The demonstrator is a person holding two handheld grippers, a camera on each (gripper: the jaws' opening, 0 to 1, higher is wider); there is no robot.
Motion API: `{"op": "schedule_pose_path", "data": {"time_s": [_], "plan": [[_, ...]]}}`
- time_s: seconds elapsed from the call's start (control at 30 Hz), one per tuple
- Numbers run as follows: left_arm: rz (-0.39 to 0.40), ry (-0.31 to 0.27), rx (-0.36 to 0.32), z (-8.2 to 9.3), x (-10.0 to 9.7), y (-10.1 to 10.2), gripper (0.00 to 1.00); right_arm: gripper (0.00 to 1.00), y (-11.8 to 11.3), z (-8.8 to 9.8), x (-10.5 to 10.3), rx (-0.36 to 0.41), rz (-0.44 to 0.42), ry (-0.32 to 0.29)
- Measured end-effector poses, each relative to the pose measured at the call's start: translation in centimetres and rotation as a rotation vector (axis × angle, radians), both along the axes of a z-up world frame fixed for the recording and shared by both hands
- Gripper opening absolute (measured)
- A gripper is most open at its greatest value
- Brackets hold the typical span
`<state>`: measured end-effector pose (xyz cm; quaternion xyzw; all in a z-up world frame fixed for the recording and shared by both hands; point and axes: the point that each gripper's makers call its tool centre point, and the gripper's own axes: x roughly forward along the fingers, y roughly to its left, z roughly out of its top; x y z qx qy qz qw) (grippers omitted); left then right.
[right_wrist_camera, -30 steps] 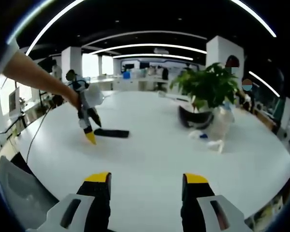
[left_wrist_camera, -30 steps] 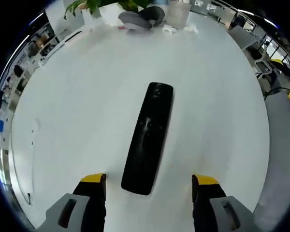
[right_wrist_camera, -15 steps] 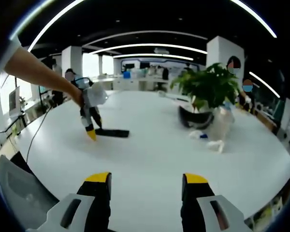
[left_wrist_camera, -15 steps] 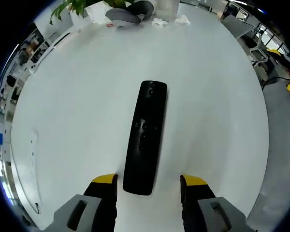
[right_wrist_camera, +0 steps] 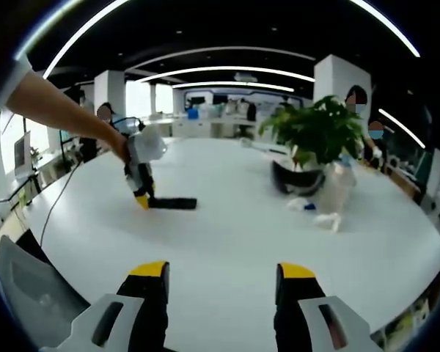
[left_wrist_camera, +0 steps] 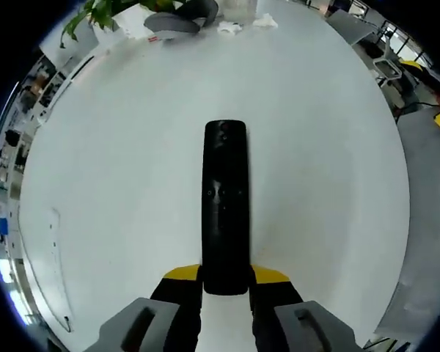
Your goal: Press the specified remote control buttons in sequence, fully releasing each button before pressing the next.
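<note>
In the left gripper view, the left gripper (left_wrist_camera: 226, 275) has its yellow-tipped jaws drawn in close on either side of the near end of the remote (left_wrist_camera: 225, 205), touching or almost touching its edges. The remote is a long black bar lying flat on the white table (left_wrist_camera: 117, 191), running straight away from the jaws, with small buttons faintly visible at its middle and far end. Farther off, near the far edge of the table, sit a dark headset (left_wrist_camera: 177, 16), a green plant (left_wrist_camera: 103, 10) and some crumpled white paper (left_wrist_camera: 229, 28).

In the right gripper view, the right gripper (right_wrist_camera: 221, 275) hangs above the near part of the table with its jaws wide apart and nothing between them. Further out to the left, a person's bare arm (right_wrist_camera: 59, 110) reaches in holding the left gripper, whose yellow tips meet the end of the remote on the table. To the right, well apart from the remote, stand the plant and the headset with white paper beside them. Beyond lies an office with pillars and ceiling light strips.
</note>
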<state>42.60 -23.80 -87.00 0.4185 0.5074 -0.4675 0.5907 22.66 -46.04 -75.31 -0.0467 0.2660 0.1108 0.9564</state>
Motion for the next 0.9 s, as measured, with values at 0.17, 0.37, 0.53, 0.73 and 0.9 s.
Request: {"op": "schedule_pose_path", "data": {"time_s": [0.17,0.37,0.53,0.73,0.9], "plan": [[0.019,-0.007,0.009,0.0,-0.1,0.0,0.23,0.56,0.0,0.0,0.0,0.001,0.002,-0.001],[0.024,-0.010,0.017,0.1,-0.5,0.0,0.23,0.54,0.1,0.0,0.0,-0.005,0.005,-0.001],[0.015,-0.005,0.028,0.0,-0.9,-0.1,0.23,0.54,-0.1,0.2,0.1,0.001,-0.002,-0.010],[0.015,-0.007,0.031,0.2,-1.6,-0.1,0.23,0.55,-0.1,0.3,0.0,0.005,0.000,-0.012],[0.008,-0.004,0.044,0.1,-2.2,-0.3,0.23,0.54,0.0,0.3,0.0,0.000,0.004,-0.010]]}}
